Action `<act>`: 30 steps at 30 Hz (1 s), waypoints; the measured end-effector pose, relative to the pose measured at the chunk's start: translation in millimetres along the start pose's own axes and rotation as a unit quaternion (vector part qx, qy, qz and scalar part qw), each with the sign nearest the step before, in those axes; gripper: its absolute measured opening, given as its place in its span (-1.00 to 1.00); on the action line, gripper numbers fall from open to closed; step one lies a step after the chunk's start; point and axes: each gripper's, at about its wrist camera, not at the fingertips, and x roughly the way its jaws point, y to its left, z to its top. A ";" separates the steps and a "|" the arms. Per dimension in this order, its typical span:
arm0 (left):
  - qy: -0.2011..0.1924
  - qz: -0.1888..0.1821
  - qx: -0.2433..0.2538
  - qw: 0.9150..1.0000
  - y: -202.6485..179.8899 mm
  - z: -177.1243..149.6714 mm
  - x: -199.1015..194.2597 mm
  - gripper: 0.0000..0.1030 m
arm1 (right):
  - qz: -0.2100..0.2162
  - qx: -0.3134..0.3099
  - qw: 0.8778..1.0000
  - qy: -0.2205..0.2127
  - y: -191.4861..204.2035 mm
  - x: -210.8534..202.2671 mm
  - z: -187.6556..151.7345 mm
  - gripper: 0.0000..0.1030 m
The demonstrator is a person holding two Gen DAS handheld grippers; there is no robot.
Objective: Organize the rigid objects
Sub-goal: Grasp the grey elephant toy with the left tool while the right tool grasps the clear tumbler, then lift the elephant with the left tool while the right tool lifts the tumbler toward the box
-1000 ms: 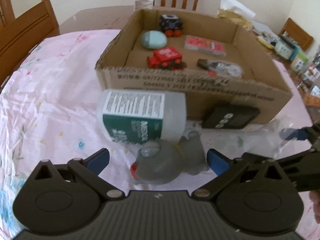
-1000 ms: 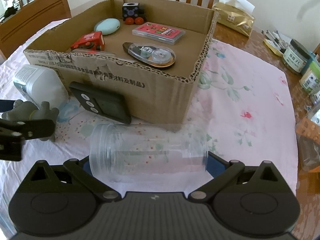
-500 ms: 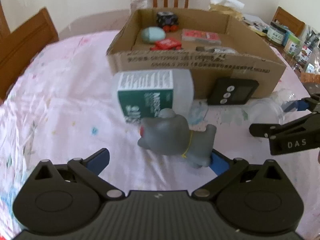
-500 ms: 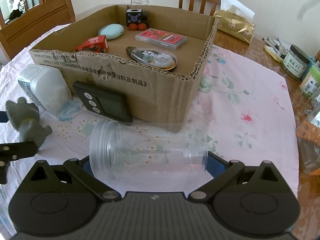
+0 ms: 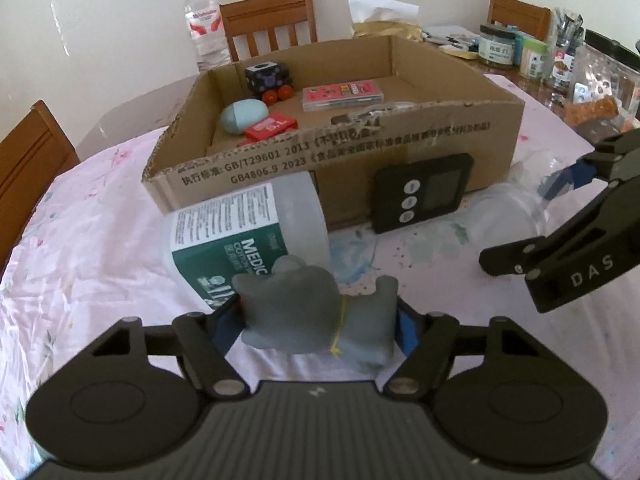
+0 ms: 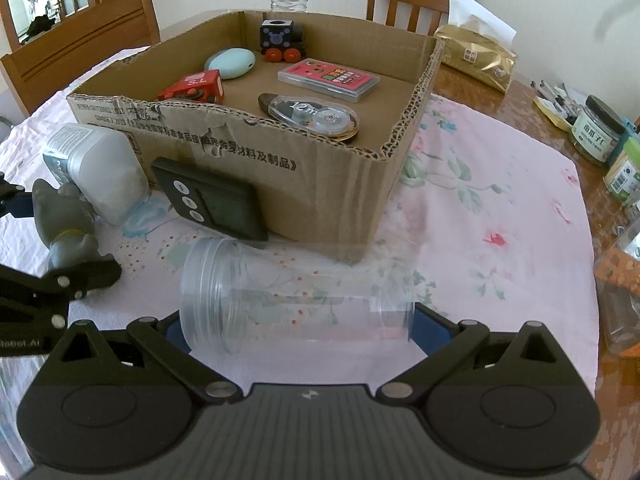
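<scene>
Five items already lie in the cardboard box (image 6: 256,148); left tongs (image 5: 316,326) grip the grey toy (image 5: 312,316); right tongs (image 6: 296,326) clamp the clear jar (image 6: 296,300). The timer (image 6: 208,204) and white bottle (image 5: 248,236) remain on the table (image 6: 500,208).

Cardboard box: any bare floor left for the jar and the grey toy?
In the cardboard box, bare floor lies along the right wall, beside the pink case and tape dispenser. The left half is crowded: toy train, blue oval, red truck.
</scene>
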 end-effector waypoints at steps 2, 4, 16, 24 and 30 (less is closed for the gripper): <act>0.005 -0.005 0.001 1.000 2.7 -0.2 -1.5 0.42 | 0.000 0.001 1.000 0.002 -0.1 0.1 0.4 1.00; 0.012 -0.004 0.000 1.000 4.1 -2.8 -2.4 0.42 | -0.002 0.003 1.000 0.009 0.8 0.4 2.4 1.00; 0.026 -0.008 -0.001 1.000 14.3 -10.1 -5.1 0.47 | -0.015 0.029 0.998 0.046 13.1 1.8 16.6 1.00; 0.023 -0.034 0.008 0.999 22.3 -9.2 -2.0 0.49 | -0.040 0.036 0.997 0.048 18.6 -1.9 19.4 1.00; 0.017 -0.050 0.022 0.998 25.2 -7.8 -3.7 0.49 | -0.055 0.042 0.996 0.052 22.6 -3.4 23.6 1.00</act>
